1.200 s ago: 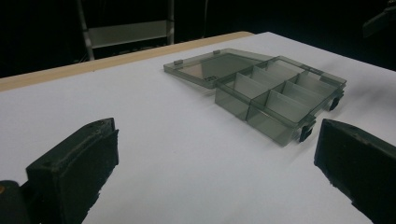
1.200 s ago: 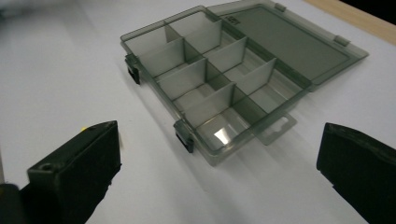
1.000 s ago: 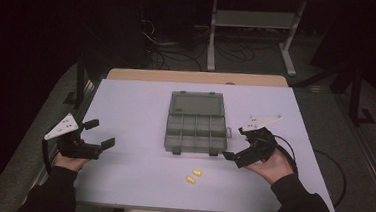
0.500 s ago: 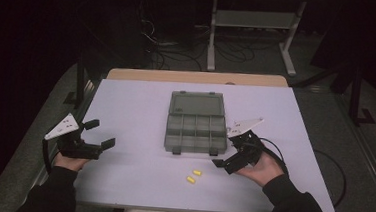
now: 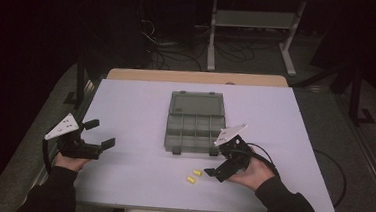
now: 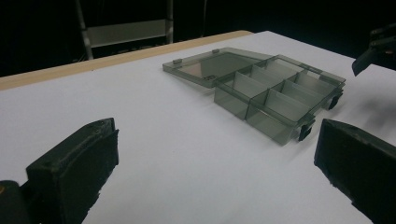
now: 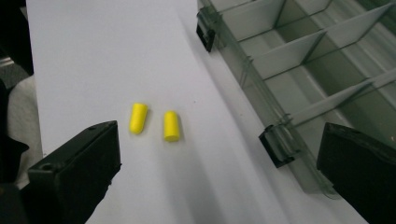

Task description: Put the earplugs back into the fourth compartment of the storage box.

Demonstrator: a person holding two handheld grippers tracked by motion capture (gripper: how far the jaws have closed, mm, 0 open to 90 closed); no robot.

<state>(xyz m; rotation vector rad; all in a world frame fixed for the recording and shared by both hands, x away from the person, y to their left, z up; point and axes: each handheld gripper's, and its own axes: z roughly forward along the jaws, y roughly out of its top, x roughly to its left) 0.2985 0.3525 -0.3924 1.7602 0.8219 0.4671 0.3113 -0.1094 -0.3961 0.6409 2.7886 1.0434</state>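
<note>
Item 1, right hand-held gripper (image 5: 216,173): I have brought it down and left from beside the box's right edge to the near side of the tabletop (image 5: 126,106). Its jaws stand wide apart with nothing between them. A second ago it hung level with the box's near right corner; now its tips sit just right of the earplugs. I judge the reach is nearly done and the pick comes next.

Item 2, two yellow foam earplugs (image 5: 194,175): they lie side by side, close but apart, on the bare tabletop just near of the box's front wall. In the right gripper view they sit ahead of the open jaws, toward the left jaw, the left earplug (image 7: 138,117) tilted, the right earplug (image 7: 171,125) closer to upright. Their place is unchanged.

Item 3, grey compartment box (image 5: 194,131): mid-table, lid (image 5: 196,104) folded flat on the far side, all visible compartments empty. Unmoved.

Item 4, left hand-held gripper (image 5: 98,137): parked at the near left, well apart from the box, jaws wide open and empty. Position unchanged.
</note>
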